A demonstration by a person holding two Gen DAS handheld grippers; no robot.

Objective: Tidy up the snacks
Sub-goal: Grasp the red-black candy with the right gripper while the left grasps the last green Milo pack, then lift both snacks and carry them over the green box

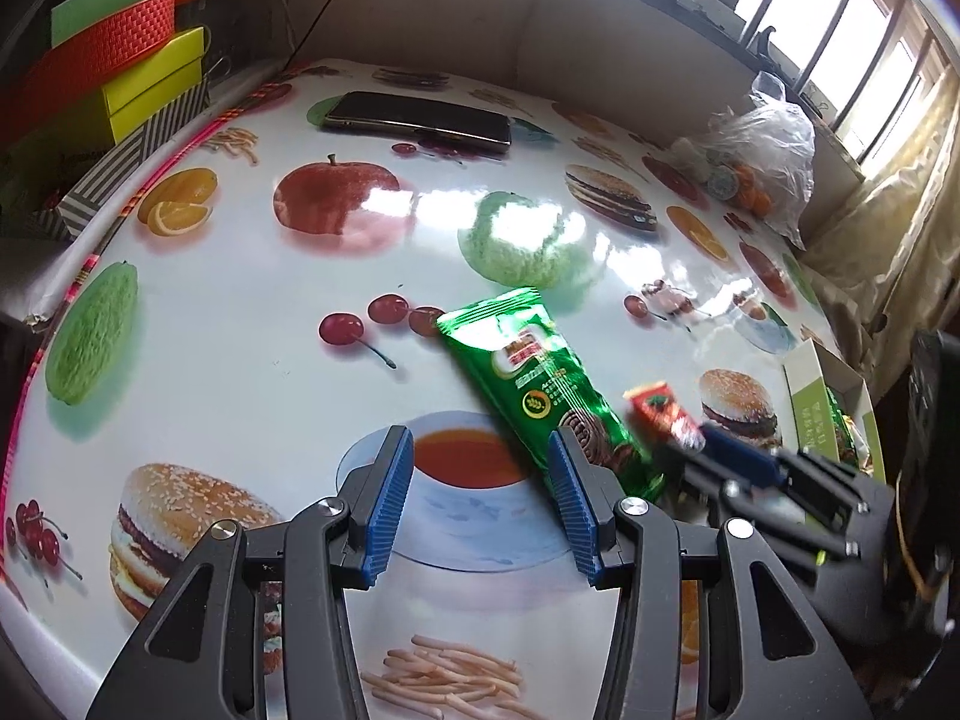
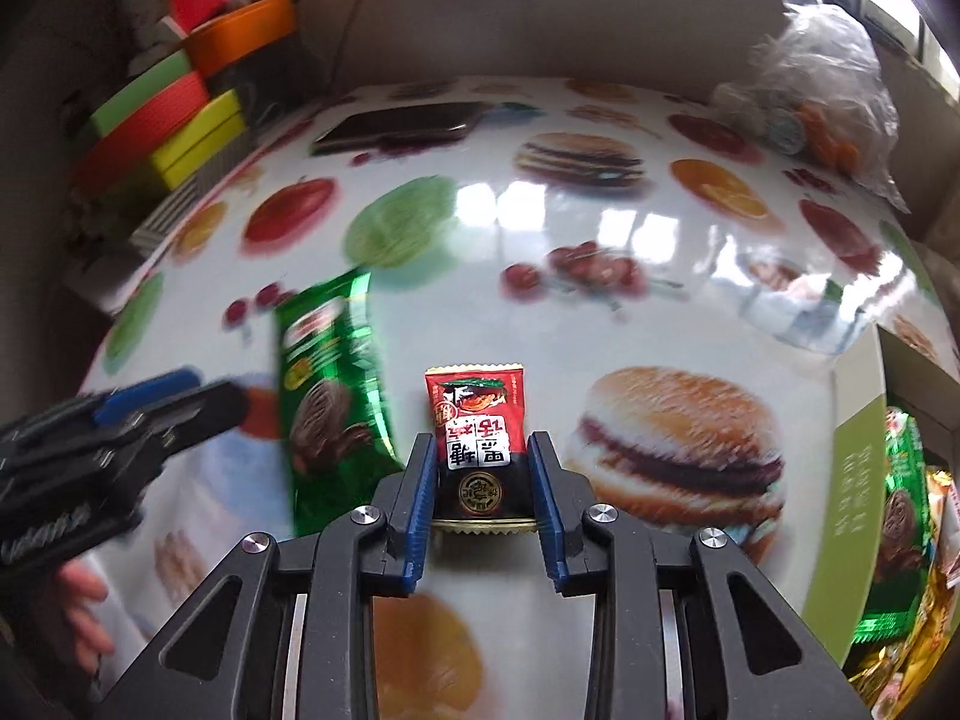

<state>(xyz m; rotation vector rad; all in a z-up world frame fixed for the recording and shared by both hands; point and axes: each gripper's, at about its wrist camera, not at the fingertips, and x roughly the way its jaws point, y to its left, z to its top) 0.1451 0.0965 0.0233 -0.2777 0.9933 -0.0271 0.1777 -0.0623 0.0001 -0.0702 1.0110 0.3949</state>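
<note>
A green snack packet (image 1: 540, 387) lies on the fruit-print table, its near end beside my left gripper's right finger; it also shows in the right wrist view (image 2: 330, 396). My left gripper (image 1: 480, 468) is open and empty above the table. My right gripper (image 2: 480, 468) is shut on a small red and black snack packet (image 2: 477, 426), held just above the table; that packet shows in the left wrist view (image 1: 663, 414) to the right of the green one. My right gripper (image 1: 750, 468) shows there too.
A green and white box (image 2: 852, 480) holding several snacks stands at the right table edge. A phone (image 1: 420, 120) lies at the far side. A plastic bag (image 1: 756, 162) sits far right. Coloured boxes (image 1: 138, 78) are stacked beyond the left edge.
</note>
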